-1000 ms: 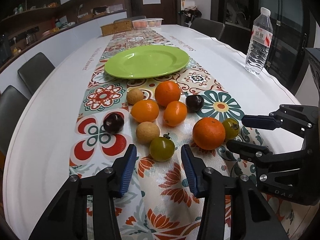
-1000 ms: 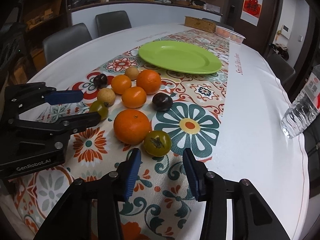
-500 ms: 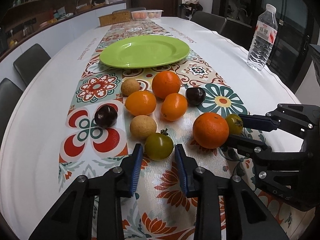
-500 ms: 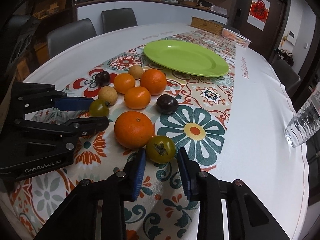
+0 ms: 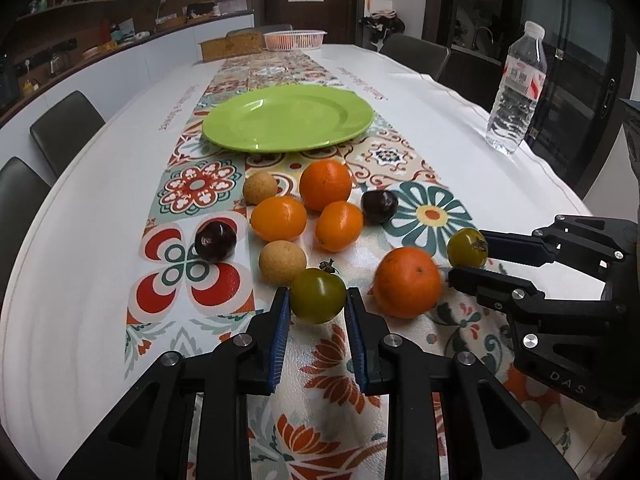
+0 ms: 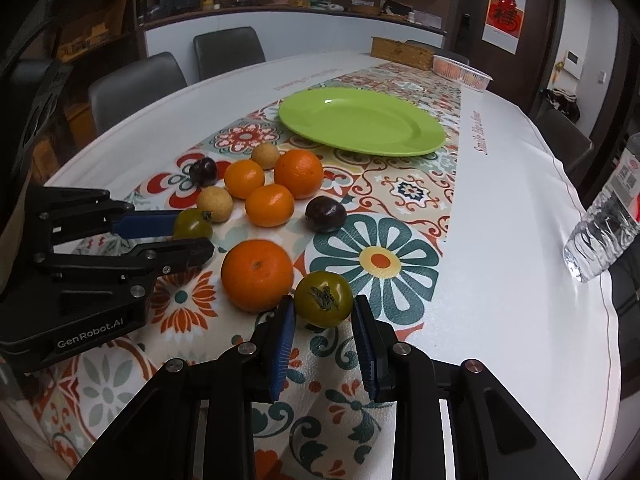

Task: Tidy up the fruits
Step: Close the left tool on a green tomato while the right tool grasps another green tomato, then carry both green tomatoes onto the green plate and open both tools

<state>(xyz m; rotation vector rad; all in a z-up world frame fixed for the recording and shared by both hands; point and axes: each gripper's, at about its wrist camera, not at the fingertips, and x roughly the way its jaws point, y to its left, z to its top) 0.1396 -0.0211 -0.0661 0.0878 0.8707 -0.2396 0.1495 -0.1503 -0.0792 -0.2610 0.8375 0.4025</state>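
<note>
Across the long white tabletop (image 5: 100,208) runs a patterned floral runner (image 5: 192,184), and on it, toward the far end, sits a lime-green plate (image 5: 288,120) with nothing on it. Off to the right side stands a clear water bottle (image 5: 516,92), upright, well apart from the fruit. Nearer, between the plate and the tongs, the fruit lies in a loose cluster on the runner: four oranges, the biggest (image 5: 406,282) closest to the tongs, two dark plums (image 5: 215,240), two pale tan round fruits (image 5: 282,262). The left tongs (image 5: 318,308) have just clenched on one green tomato (image 5: 318,295), blue pads pressing both its sides, the fruit seemingly low at the runner. The right tongs (image 6: 323,312) have likewise just closed and grip the other green tomato (image 6: 323,299), which sits just beside the big orange, stem scar facing the camera.
</note>
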